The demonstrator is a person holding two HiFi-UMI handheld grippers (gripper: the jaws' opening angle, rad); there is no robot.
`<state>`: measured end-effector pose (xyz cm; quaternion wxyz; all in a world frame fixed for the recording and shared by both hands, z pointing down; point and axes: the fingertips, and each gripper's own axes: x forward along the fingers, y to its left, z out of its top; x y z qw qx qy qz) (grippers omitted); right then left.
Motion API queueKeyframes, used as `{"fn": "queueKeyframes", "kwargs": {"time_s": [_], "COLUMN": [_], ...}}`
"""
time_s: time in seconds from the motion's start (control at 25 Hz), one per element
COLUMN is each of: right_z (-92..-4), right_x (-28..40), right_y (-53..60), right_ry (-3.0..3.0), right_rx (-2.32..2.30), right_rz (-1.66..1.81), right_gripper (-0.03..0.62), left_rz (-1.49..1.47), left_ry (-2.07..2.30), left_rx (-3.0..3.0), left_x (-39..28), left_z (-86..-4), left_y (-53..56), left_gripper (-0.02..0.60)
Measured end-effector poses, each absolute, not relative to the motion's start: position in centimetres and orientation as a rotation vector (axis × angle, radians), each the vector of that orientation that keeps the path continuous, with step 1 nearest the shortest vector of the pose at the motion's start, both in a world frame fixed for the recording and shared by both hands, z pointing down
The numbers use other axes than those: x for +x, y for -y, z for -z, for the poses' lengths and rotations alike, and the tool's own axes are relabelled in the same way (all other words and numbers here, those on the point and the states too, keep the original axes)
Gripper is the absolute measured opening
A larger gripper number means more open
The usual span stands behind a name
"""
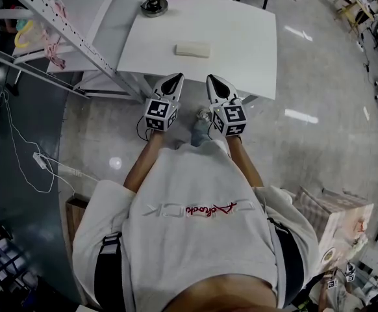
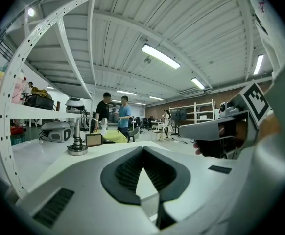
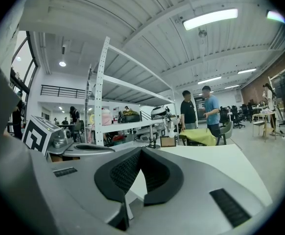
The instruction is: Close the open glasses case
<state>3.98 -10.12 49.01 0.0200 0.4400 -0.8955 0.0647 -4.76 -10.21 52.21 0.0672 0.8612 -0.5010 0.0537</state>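
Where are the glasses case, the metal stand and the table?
glasses case (image 1: 193, 51), head view, middle of its top.
metal stand (image 1: 154, 6), head view, its round base.
table (image 1: 241, 51), head view, bare surface right of the case.

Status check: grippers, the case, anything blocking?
Left hand-held gripper shut, empty; right hand-held gripper same. Glasses case untouched on table ahead. Nothing between.

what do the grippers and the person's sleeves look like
The left gripper and right gripper are pale grey pointed shells with black ribbed pads. Each carries a white cube with black square markers. The person wears a short-sleeved light T-shirt with red script.
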Motion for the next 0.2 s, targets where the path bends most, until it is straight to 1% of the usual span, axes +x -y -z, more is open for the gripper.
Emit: {"fn": "queueKeyframes", "kwargs": {"time_s": [0.2], "right_z": [-48.93], "right_x": [4.03], "right_y": [10.08], "right_ry": [2.780], "right_rx": [1.364], "right_rz": [-0.195], "right_gripper": [0.018], "left_rz": [-0.168], "left_ry": [1.507], "left_rx": [2.596], "left_x": [-4.61], "left_z": [-52.38], "left_y": [9.99], "left_gripper": [0.020]}}
